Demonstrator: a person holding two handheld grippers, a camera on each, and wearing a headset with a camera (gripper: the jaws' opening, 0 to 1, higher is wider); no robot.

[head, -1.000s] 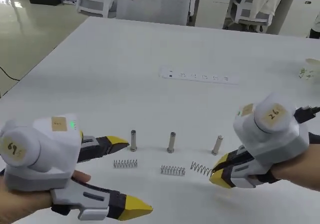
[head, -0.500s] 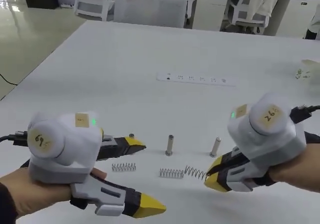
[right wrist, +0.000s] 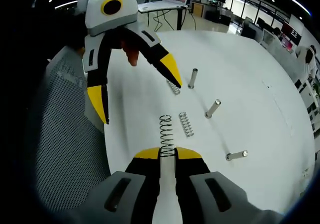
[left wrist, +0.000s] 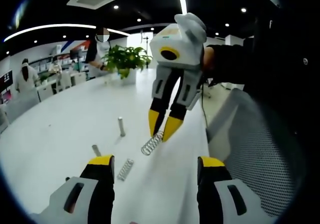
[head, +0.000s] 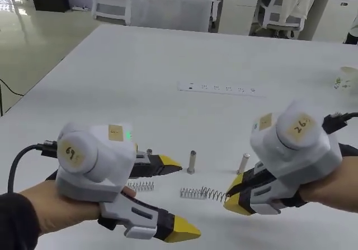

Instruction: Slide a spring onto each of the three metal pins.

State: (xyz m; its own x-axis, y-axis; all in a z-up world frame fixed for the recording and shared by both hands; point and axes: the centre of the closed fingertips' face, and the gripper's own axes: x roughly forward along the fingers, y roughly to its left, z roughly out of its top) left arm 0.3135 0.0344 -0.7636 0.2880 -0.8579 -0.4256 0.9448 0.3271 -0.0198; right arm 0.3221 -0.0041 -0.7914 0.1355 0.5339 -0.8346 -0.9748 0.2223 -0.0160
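Three short metal pins stand upright in a row on the white table (head: 168, 60): left pin (head: 149, 151), middle pin (head: 192, 161), right pin (head: 244, 163). My right gripper (head: 228, 197) is shut on one end of a spring (head: 213, 194), (right wrist: 166, 133); the spring's free end points left toward a second spring (head: 190, 193) lying flat. A third spring (head: 142, 187) lies below the left pin, partly behind my left gripper (head: 179, 198). That gripper is open with nothing between its fingers. In the left gripper view the right gripper (left wrist: 164, 130) hangs ahead with the spring (left wrist: 151, 144).
A white power strip (head: 221, 87) lies flat further back on the table. Chairs and desks stand beyond the far edge. The table's near edge runs close behind both grippers, with grey floor (right wrist: 65, 134) below it.
My left gripper has moved right and up, now covering part of the left spring and left pin. The right gripper has carried its spring a little left, near the middle spring.
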